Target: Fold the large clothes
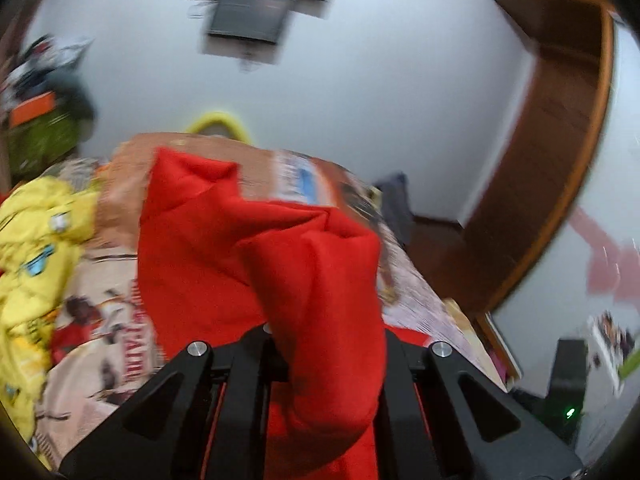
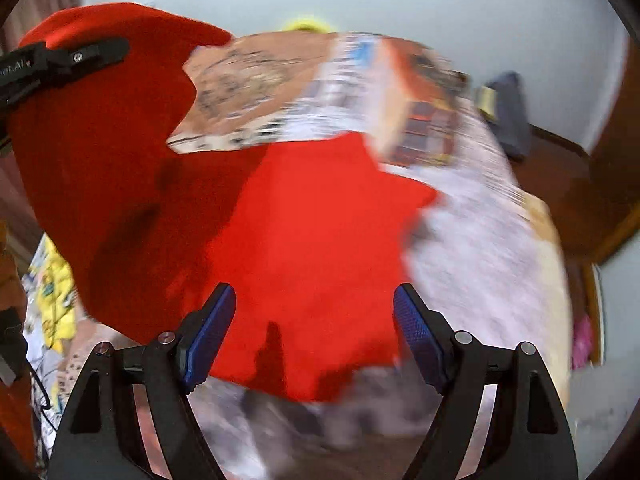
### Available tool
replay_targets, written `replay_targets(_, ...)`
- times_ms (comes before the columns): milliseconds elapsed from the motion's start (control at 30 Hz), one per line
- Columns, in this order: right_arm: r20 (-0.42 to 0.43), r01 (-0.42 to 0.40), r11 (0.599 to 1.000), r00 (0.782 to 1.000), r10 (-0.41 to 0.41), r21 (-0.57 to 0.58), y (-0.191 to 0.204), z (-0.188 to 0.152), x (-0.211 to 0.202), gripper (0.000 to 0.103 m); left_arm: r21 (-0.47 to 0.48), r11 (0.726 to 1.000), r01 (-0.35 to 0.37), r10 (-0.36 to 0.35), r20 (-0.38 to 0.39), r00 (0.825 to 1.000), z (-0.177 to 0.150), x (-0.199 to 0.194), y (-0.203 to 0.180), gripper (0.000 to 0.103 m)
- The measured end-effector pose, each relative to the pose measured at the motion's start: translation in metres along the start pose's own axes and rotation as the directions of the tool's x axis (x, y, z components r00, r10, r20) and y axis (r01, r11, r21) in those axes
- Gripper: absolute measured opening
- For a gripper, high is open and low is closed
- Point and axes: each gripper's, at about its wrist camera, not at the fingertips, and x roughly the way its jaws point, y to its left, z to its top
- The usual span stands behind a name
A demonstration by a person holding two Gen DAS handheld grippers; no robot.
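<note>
A large red garment (image 1: pixel 256 248) lies over a bed with a printed cover (image 1: pixel 120 344). My left gripper (image 1: pixel 320 360) is shut on a bunched fold of the red garment, which drapes over and hides its fingertips. In the right wrist view the red garment (image 2: pixel 288 240) is lifted at the upper left, where the left gripper (image 2: pixel 68 60) holds it up. My right gripper (image 2: pixel 314 328) is open, its blue pads (image 2: pixel 208 332) spread just above the garment's near edge and holding nothing.
A yellow garment (image 1: pixel 36 248) lies crumpled on the bed's left side. A brown wooden frame (image 1: pixel 560 160) stands at the right against a white wall. A dark cloth (image 2: pixel 508 112) hangs past the bed's far right corner. Both views are motion-blurred.
</note>
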Motion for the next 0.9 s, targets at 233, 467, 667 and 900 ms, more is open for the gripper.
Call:
replay_targets(233,-0.04,0.097,0.988,0.995,-0.093,0.119,-0.067,-0.031,-0.008,0.078,0.106,0.978,0.179,-0.143,-0.285,0.948,-0.064,0.07,-0.077,0.005)
replay_targets(467,-0.06,0.117,0.979,0.992,-0.108,0.165,-0.091,-0.051,-0.01,0.079,0.06,0.974,0.22,-0.162,-0.498,0.852,-0.13,0.111,-0.076,0.005)
replay_targets(667,-0.069,0.083,0.984,0.995,-0.073,0.155,-0.086,-0.058,-0.008,0.079,0.073,0.971,0.23,-0.176,-0.435,0.883,-0.106,0.086,-0.083,0.005)
replay_targets(900,-0.132,0.021,0.985,0.991,0.002,0.173,-0.073,-0.059,0.023,0.078,0.204,0.948,0.243,-0.187,-0.26,0.947,-0.049,0.042,-0.128,0.005)
